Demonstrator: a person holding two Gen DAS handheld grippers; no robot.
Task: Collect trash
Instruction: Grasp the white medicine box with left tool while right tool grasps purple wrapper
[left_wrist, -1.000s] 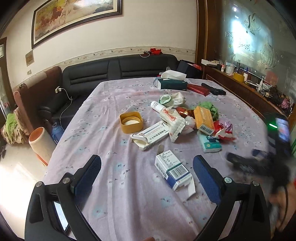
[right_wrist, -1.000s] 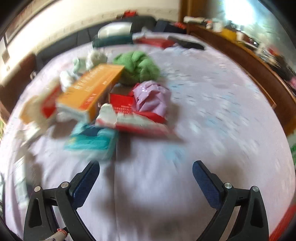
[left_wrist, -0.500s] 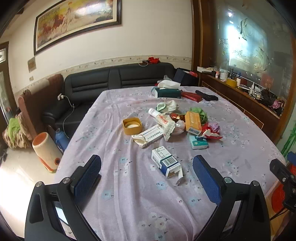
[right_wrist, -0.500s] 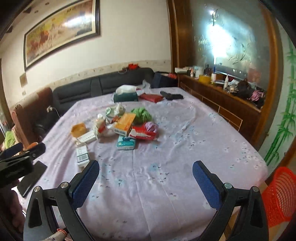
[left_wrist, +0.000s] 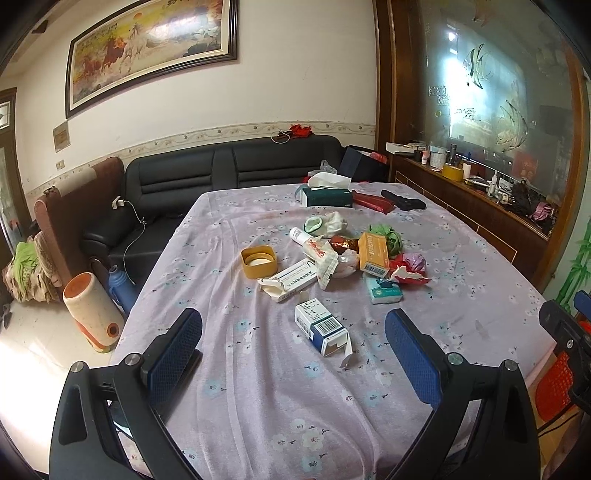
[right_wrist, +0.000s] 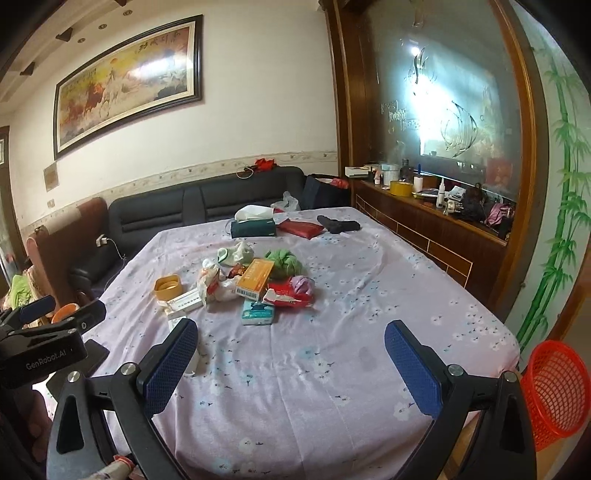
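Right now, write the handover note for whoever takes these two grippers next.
Left gripper: open, empty, held above the near part of the table.
Right gripper: open, empty, also above the near table edge.
Trash: all on the tablecloth. The blue and white box lies nearest, by itself. The main pile sits mid-table: orange box, teal tissue pack, red wrapper, green rag, yellow lid.
Bin: red basket on the floor off the table's right corner.
Done: nothing visibly collected; the basket's inside is not visible.
Left: pick up every piece and drop it in the basket.
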